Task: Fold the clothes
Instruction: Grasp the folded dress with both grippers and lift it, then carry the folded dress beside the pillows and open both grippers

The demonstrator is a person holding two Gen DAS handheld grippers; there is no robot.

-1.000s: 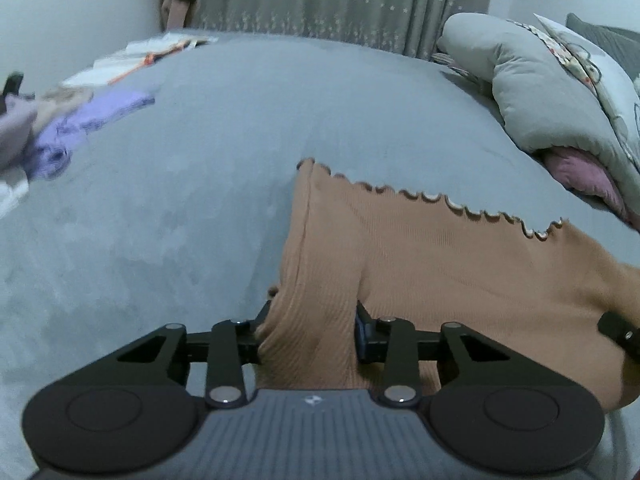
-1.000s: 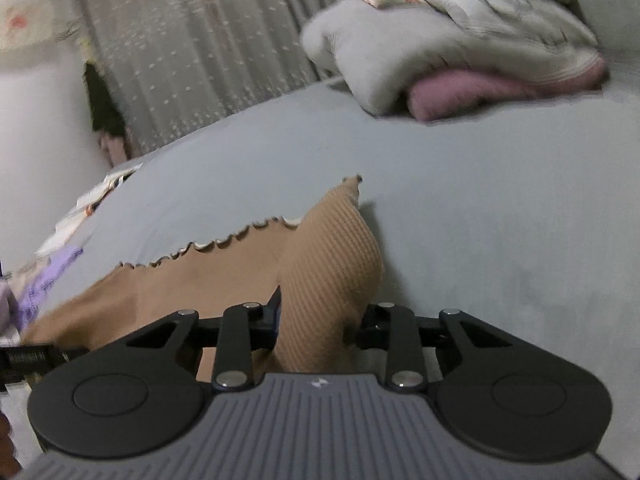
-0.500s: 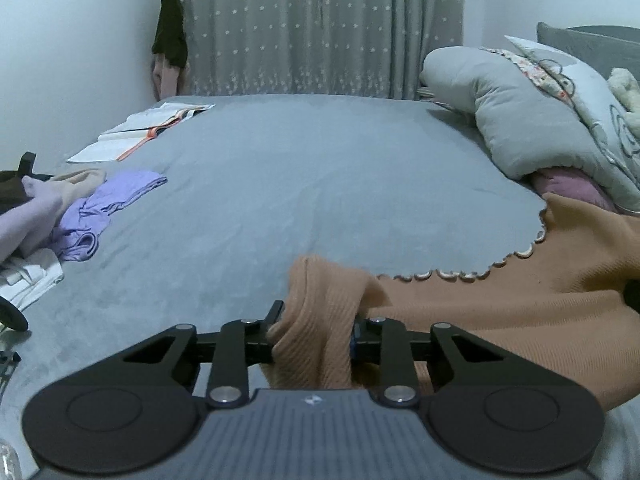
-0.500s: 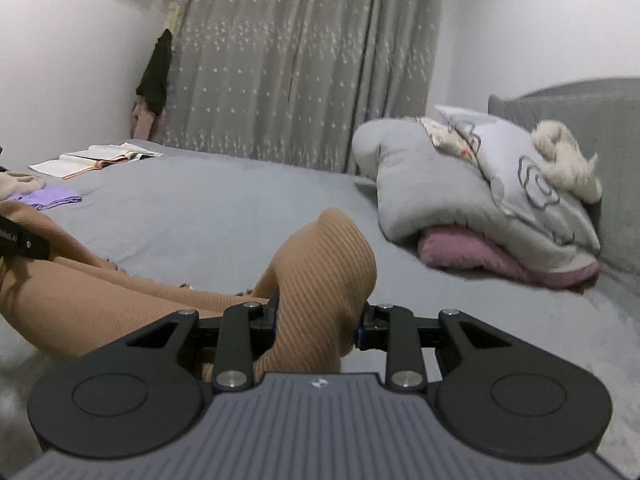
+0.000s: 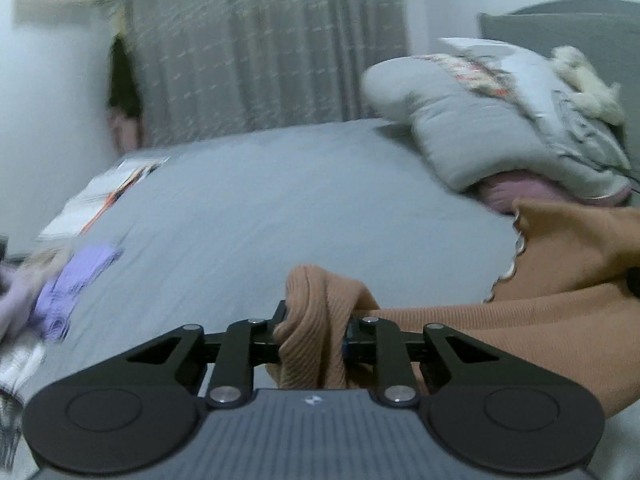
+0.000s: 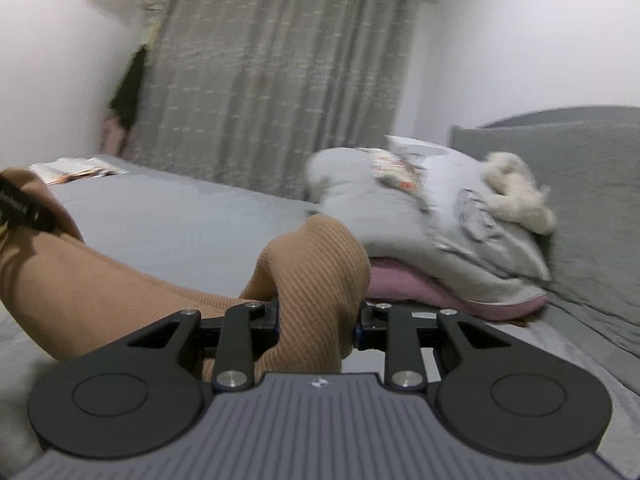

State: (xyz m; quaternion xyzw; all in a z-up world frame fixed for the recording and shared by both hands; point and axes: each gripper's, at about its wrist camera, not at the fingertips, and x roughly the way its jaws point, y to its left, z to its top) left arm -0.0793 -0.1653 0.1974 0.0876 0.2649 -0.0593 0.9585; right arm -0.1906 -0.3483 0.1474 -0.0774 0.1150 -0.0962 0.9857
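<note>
both tools have the tan ribbed top (image 5: 520,320) pinched at a bunched corner each: the left tool (image 5: 310,344) has its pads squeezed onto a thick roll of the knit, its jaws having just closed tighter on it, and the right tool (image 6: 316,328) is clamped on another fold of the same garment (image 6: 312,280). the top hangs between them over the grey bed (image 5: 280,200), part of it sagging toward the sheet. to do this lift well, i'd say keep the two corners level and pulled apart enough that the cloth hangs flat, then lay it down smooth before folding; a slack middle would crease. the left view shows the scalloped hem (image 5: 516,248) and a heap of lilac clothes (image 5: 68,284) at the bed's edge, which the right view misses; the right view shows the grey headboard (image 6: 580,152) and the pillow pile (image 6: 440,224) more fully, plus the other tool's black tip against the cloth.
</note>
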